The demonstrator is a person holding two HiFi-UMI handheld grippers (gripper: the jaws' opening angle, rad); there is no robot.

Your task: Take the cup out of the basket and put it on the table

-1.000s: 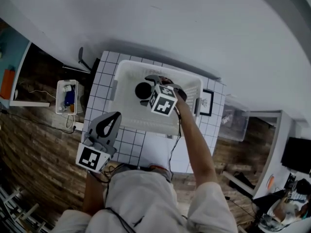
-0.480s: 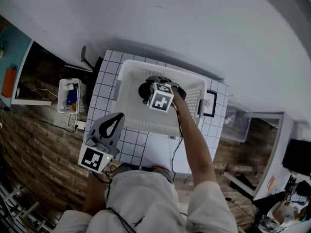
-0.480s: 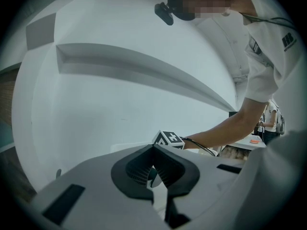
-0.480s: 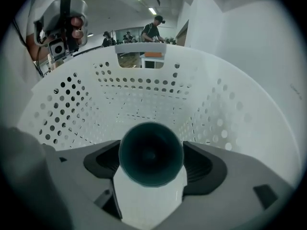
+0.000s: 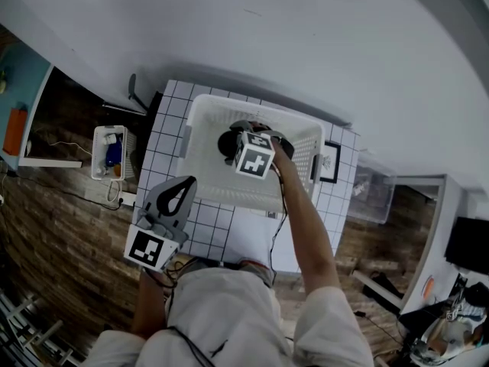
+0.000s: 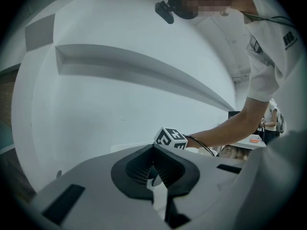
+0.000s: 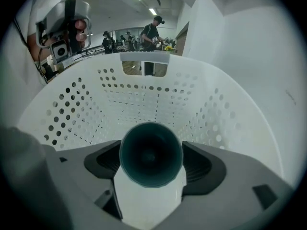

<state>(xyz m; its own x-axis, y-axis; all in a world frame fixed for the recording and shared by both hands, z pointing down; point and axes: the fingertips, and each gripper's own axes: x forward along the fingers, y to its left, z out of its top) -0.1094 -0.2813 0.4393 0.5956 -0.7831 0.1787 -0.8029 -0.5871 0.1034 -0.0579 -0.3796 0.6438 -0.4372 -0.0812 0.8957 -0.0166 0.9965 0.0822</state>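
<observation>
Between the ribbed pads of the right gripper [image 7: 151,163] sits the cup [image 7: 150,151], dark teal, its round opening turned toward that gripper's camera. The pads press its sides at 3 and 9 o'clock, so the jaws are clenched on the cup's body rather than pinching its rim. I judge that this hold keeps a smooth, round thing from rolling or tipping when it is raised.

Around the grasp rise the perforated white walls of the basket [image 7: 72,109], with the far handle slot at 12 o'clock. The cup is therefore inside the basket, low among its walls. Whether it touches the basket's floor cannot be told.

From the head view the right arm reaches in from 6 o'clock over the near wall. Its marker cube sits above the middle of the basket, and the cup's dark mouth is just at the cube's 10 o'clock.

The basket stands on the white tiled table [image 5: 205,222], toward the far edge. That leaves bare tiles at the basket's 6 o'clock, a likely spot to set the cup down.

Over the table's near left corner, at 7 o'clock of the basket, hangs the left gripper [image 6: 153,169]. Its jaws are closed together on nothing and angled up toward the wall. It seems parked aside so the way out is free.

The step in hand is the lift: straight up until the cup clears the rim, then back toward the person.
</observation>
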